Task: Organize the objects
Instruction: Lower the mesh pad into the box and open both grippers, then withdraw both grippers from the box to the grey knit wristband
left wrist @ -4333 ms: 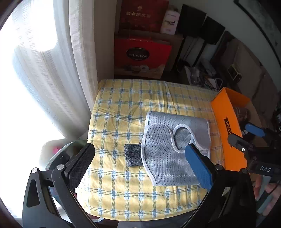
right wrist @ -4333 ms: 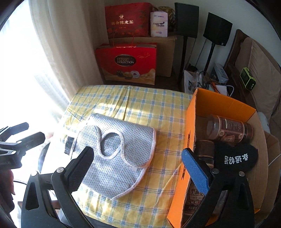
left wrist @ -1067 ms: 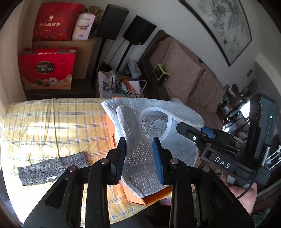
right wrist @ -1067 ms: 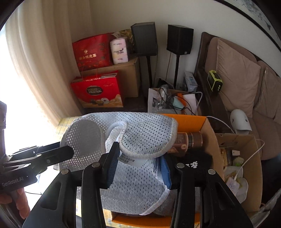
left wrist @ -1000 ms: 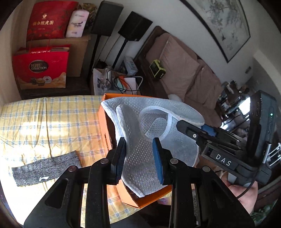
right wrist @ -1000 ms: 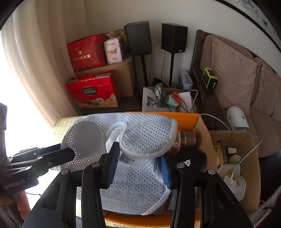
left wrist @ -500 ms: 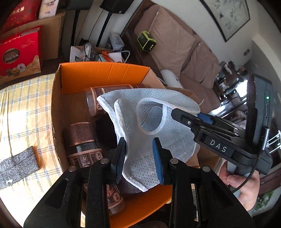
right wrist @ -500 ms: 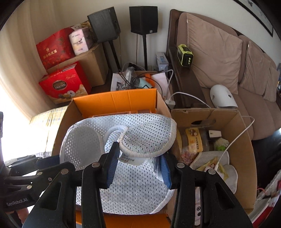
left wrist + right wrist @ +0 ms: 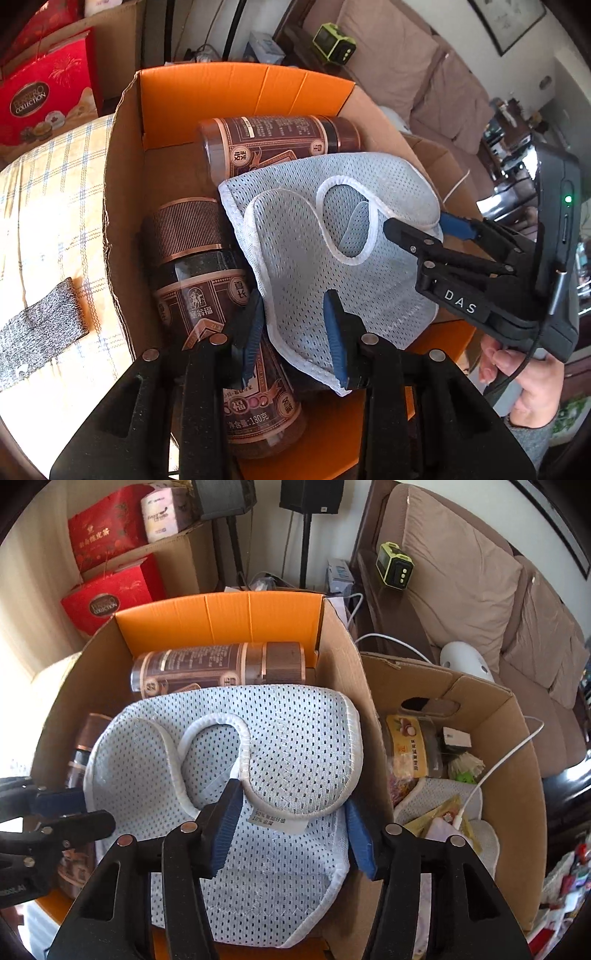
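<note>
— That orange box (image 9: 221, 616) by the sofa (image 9: 461, 572)?

— Yes. My left gripper (image 9: 293, 328) and right gripper (image 9: 291, 827) both pinch the mesh bib (image 9: 280, 746), spread flat over the jars (image 9: 207, 280), so it lands unfolded.

A lived-in home sitting room, this one. A brown fabric sofa with loose back cushions (image 9: 461, 576) runs along the right wall, a dark-framed picture (image 9: 511, 20) hanging above it. Two black speakers on slim stands (image 9: 309, 494) sit against the pale wall, beside red gift boxes printed with gold lettering (image 9: 107, 590) stacked around a plain brown carton. Down low, a yellow-and-blue checked cloth (image 9: 48, 206) covers the tabletop, and an open brown cardboard box of household oddments (image 9: 491, 716) stands by the sofa.
</note>
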The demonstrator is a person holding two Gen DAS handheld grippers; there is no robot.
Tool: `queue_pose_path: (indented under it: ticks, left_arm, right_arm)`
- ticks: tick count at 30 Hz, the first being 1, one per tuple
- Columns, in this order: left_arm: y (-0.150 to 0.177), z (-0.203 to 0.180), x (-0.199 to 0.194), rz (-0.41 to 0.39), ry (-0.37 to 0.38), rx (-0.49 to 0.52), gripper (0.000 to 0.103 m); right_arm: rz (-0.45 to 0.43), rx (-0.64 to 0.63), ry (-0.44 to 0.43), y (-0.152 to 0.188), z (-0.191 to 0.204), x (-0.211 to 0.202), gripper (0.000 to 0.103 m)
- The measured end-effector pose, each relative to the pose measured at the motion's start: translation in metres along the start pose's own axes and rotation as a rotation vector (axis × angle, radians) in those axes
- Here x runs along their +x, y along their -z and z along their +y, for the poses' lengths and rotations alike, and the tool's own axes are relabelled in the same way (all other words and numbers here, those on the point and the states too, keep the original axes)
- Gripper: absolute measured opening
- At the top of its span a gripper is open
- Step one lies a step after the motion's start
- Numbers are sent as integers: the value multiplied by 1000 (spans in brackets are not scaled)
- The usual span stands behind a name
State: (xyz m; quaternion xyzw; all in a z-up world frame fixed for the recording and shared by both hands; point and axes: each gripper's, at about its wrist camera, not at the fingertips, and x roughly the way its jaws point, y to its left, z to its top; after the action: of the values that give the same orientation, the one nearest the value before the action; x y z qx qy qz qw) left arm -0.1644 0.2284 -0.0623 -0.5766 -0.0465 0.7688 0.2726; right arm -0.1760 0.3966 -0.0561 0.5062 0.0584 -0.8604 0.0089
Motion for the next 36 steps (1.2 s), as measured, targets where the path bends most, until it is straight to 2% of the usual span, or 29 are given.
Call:
queue_pose_path:
  ticks: [6,8,13,15,17,20,28,36]
  left_arm:
    - [-1,0,-24,-36,9,8,36]
    - [-2,1,-35,-59,7,12,44]
    - [0,4,-55,-93,-8,28,44]
    - [0,6,-64,-110,-23,32,45]
    - [0,10,-72,-128,-44,34,56]
    - [5,21,-84,-152,-57,28,71]
    - [22,61,-116,-197,-114,-11,91]
    - [43,110,-145,-230,-182,-69,95]
  right_arm:
    - [-32,7,-3,0,-8,-20,65]
    - [-50,26,-1,-4,-13,-30,65]
    - [-70,51,-51,-10,-13,-51,68]
    - [-77,45,-44,-12,-9,-57,68]
    - [-88,39,-57,-13,-4,-62,69]
    - [-106,35,-92,-14,7,-69,77]
    - [-118,-15,-155,-14,55,-72,86]
    - [-121,-78,-240,-12,119,-69,87]
